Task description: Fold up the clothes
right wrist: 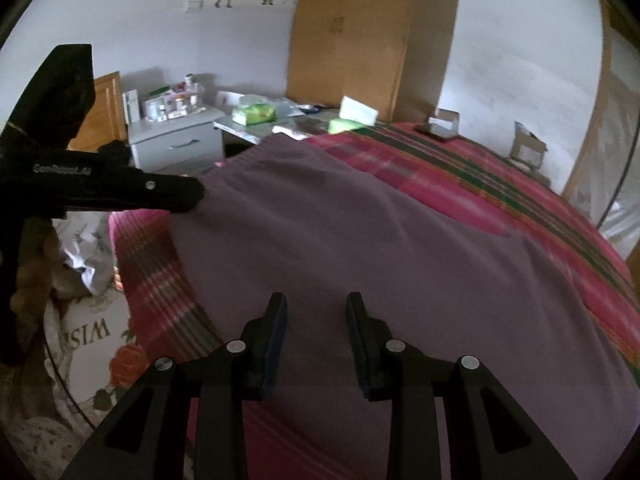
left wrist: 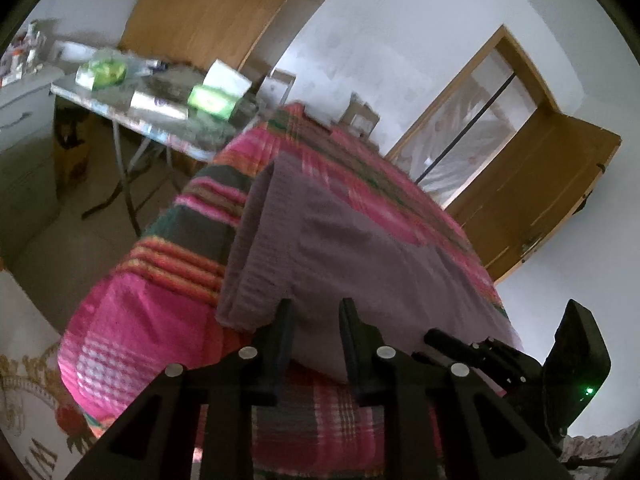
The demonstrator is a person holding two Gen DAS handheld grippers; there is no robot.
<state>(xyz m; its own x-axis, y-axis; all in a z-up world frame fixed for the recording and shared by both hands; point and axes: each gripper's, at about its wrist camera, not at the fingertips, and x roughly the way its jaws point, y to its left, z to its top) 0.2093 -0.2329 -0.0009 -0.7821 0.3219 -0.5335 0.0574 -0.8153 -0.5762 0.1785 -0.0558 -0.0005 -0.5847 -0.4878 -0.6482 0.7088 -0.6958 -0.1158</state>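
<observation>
A purple garment (right wrist: pixel 360 240) lies spread flat on a bed covered by a pink plaid blanket (right wrist: pixel 500 184) with green and orange stripes.

The right hand-held gripper (right wrist: pixel 316 332) points forward and down over the near part of the garment. Its two black fingers stand partly apart, with purple cloth showing in the gap between them. Whether the pads are pressing on the fabric cannot be told.

The left hand-held gripper (left wrist: pixel 316 332) sits at the garment's near edge, where the cloth hangs slightly over the side of the bed. Its fingers are also partly apart, and a fold of the purple cloth lies between them. Whether the pads pinch it cannot be told. Seen from the right gripper's camera, the left gripper reaches in from the left, its tip touching the garment's far left edge.

Beyond both grippers, past the far end of the bed, stands a desk (left wrist: pixel 176 142) cluttered with green packets (left wrist: pixel 210 100) and papers. To its left is a white bedside cabinet (right wrist: pixel 180 140) carrying small bottles. A tall wooden wardrobe (right wrist: pixel 352 40) stands behind the desk. A printed pillow (right wrist: pixel 92 340) lies to the left of the right gripper.
</observation>
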